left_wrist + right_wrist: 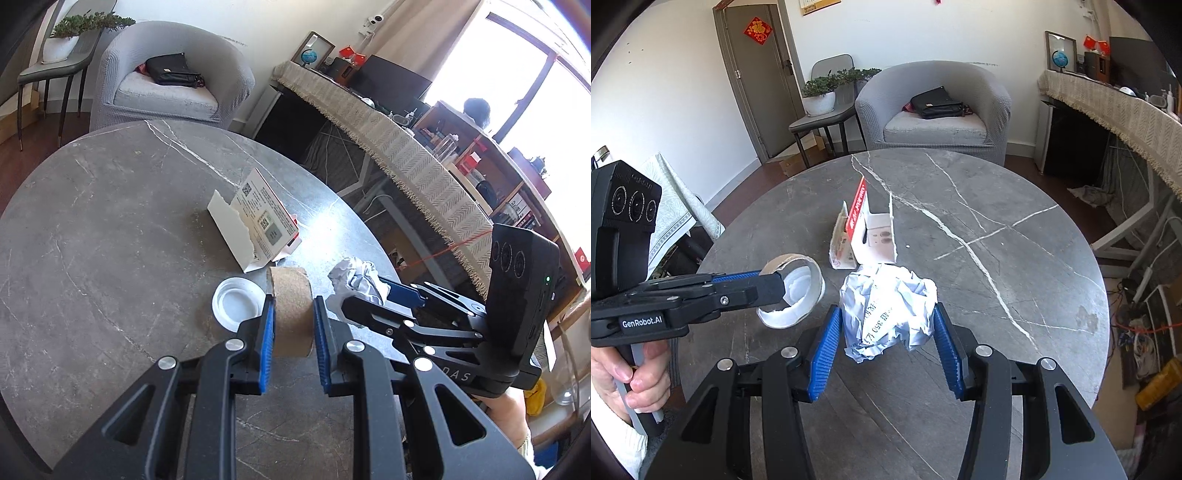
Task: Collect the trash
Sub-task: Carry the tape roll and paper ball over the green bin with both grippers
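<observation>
My left gripper [293,306] is shut on a brown cardboard tape ring [290,309] standing on edge on the grey marble table [92,221]. A white plastic lid [238,303] lies just left of the ring. My right gripper [886,321] is shut on a crumpled white paper ball [888,310]. The ball also shows in the left wrist view [356,278], with the right gripper's fingers [400,291] around it. A torn white and red box [258,221] lies behind both; it also shows in the right wrist view [868,236]. The ring [798,273] and the left gripper [768,284] show there too.
A grey armchair [934,110] with a black bag stands beyond the table's far edge. A chair with a potted plant [823,96] stands by a door. A long cloth-covered counter [388,140] and shelves run along the right side. Cables lie on the floor at the right.
</observation>
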Tool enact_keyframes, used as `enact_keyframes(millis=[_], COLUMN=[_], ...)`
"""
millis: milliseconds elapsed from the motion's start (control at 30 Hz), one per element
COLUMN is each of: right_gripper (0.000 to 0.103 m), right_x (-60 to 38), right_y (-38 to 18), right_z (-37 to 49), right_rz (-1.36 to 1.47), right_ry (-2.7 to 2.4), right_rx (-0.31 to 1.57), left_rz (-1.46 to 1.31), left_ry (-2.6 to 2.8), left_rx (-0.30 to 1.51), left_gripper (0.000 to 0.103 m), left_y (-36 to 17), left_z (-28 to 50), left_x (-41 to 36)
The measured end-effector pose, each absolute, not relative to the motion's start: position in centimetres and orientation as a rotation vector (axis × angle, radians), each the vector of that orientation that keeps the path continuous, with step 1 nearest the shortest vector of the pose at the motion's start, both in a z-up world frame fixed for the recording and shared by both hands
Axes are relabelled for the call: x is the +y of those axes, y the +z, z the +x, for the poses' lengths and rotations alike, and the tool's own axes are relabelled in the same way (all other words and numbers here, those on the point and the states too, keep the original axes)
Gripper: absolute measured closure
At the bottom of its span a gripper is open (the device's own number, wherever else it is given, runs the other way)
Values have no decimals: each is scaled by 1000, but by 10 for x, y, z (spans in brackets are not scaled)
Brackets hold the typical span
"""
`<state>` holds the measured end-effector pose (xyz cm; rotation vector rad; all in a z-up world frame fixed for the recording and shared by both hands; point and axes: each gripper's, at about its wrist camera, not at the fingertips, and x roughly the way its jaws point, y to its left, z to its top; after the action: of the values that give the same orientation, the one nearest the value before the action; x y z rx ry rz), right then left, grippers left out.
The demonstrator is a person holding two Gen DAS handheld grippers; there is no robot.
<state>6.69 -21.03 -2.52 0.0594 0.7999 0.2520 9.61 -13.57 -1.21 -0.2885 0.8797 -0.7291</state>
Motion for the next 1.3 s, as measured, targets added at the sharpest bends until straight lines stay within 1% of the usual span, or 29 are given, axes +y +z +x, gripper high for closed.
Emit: enact_keyframes(millis=[467, 900, 1067, 1300], right_gripper=[53, 53, 53, 53], right_x=[-139, -54, -13, 31], right_y=[-21, -18, -14, -16], right_z=[100, 124, 130, 136], right_rz=[36, 8, -10, -45], right_ry=[348, 468, 532, 587], right_rx=[793, 795, 792, 806], left_rz=[-264, -201, -211, -158], left_ry=[-627, -423, -360, -304], left_rx=[849, 821, 849, 951], left_gripper=[81, 81, 81, 81], left_y=[7, 9, -2, -37], left_z=[97, 98, 97, 91], left_x=[-60, 47, 92, 125])
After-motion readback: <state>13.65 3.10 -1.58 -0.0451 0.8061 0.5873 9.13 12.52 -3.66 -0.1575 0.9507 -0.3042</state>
